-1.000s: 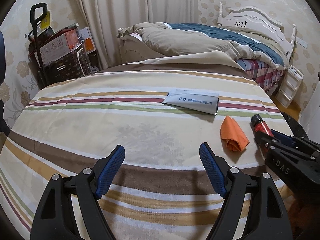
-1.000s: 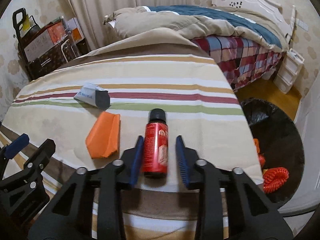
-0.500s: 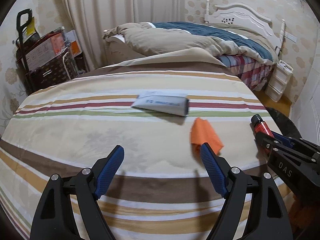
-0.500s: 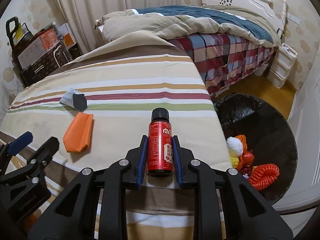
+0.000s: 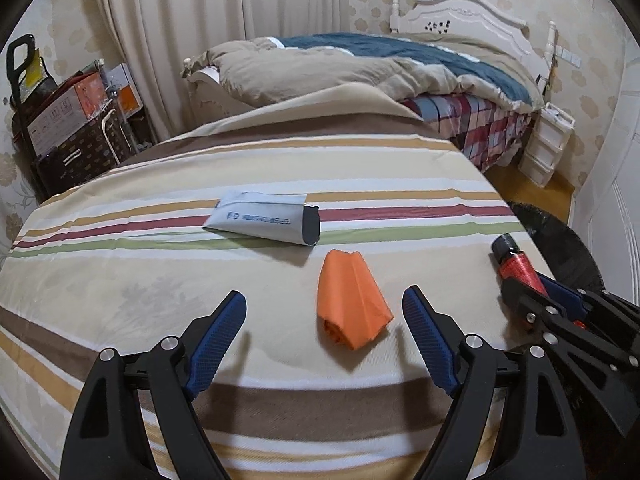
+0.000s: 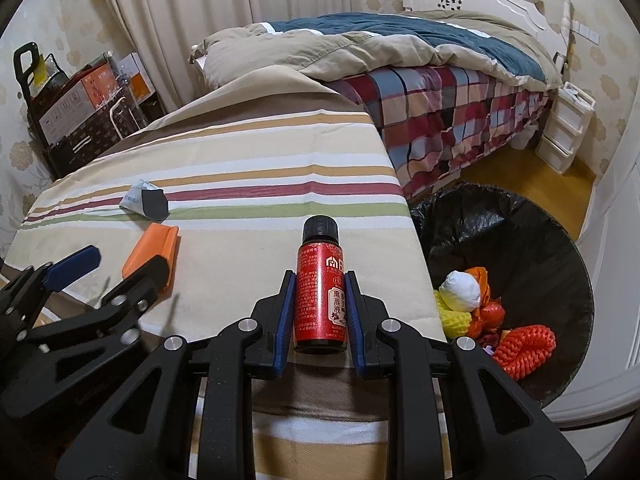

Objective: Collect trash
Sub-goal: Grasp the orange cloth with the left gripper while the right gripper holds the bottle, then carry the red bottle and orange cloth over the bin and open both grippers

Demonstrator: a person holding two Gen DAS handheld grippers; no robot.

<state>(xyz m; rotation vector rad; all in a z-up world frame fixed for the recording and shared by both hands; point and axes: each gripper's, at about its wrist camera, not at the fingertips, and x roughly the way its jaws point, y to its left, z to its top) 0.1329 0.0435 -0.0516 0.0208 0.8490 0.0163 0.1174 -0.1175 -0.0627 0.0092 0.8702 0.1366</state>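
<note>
On the striped tablecloth lies a folded orange paper. My left gripper stands open, its blue fingers either side of the paper and not touching it. Beyond the paper lies a flattened grey-white tube. My right gripper is shut on a small red bottle with a black cap, held near the table's right edge. The same bottle shows at the right of the left wrist view. To the right, below the table, stands a black-lined trash bin.
The bin holds an orange net, a white ball and other scraps. Behind the table are a bed with rumpled covers, a cart of boxes at the left, and white drawers by the wall.
My left gripper has moved right, so the orange paper now lies between its fingers. The right jaws have drawn in onto the red bottle, which has shifted toward the bin.
</note>
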